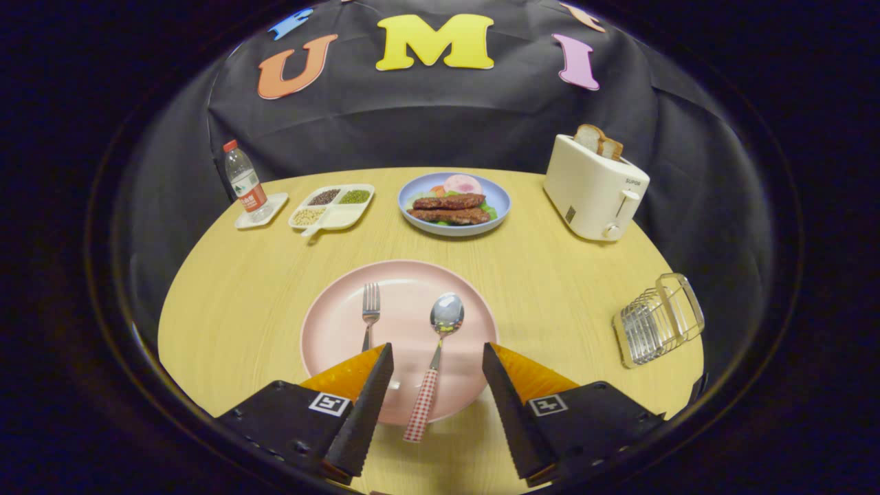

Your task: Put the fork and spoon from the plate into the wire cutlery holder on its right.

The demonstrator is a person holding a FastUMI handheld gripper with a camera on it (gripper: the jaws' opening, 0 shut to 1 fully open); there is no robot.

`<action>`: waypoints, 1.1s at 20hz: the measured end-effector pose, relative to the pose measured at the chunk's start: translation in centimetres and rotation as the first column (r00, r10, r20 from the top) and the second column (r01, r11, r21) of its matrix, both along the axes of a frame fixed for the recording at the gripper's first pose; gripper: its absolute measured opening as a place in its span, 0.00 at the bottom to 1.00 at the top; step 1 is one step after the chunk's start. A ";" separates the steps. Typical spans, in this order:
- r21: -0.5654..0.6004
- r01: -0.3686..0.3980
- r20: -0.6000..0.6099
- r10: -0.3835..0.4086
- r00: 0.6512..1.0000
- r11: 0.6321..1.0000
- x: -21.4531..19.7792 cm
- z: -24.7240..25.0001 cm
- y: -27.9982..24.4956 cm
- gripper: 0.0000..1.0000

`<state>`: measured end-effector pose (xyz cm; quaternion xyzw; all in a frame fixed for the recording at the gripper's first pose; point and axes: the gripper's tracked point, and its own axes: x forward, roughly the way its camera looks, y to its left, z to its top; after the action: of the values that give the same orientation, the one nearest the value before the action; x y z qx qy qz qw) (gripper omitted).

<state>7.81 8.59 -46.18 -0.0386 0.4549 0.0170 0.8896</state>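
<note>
Here, the round wooden desk carries everything, and the pink plate near its front edge serves as the landmark. Beyond the plate stand a cream toaster to the far right, a blue dish of food straight behind, a divided snack tray and a water bottle to the far left. The wire cutlery holder sits on the desk well to the right of the plate, looking tipped or seen at an angle. On the plate lie the fork toward the left and the spoon toward the middle, its checked handle overhanging the plate's near rim. Both are probably light, stiff and slippery metal lying flat, so the spoon's thicker handle seems the surest place to grip. The gripper hangs over the plate's near side, its fingers spread wide, holding nothing; the spoon handle lies between them, untouched.
</note>
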 end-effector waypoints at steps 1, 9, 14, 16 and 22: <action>-0.007 -0.004 -0.011 0.004 1.000 1.000 0.1 -0.7 0.2 0.71; 0.010 0.088 -0.186 -0.085 0.979 0.996 -1.4 -4.4 -0.1 0.31; -0.004 0.070 -0.196 -0.069 0.978 0.998 -1.7 -3.8 0.0 0.06; 0.004 0.069 -0.187 -0.067 0.980 0.998 -1.8 -2.7 0.0 0.01; 0.060 0.044 -0.141 -0.035 0.989 0.997 -1.9 4.3 -0.7 0.01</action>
<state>5.92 7.87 -41.92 -0.0004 0.5161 0.0165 0.8564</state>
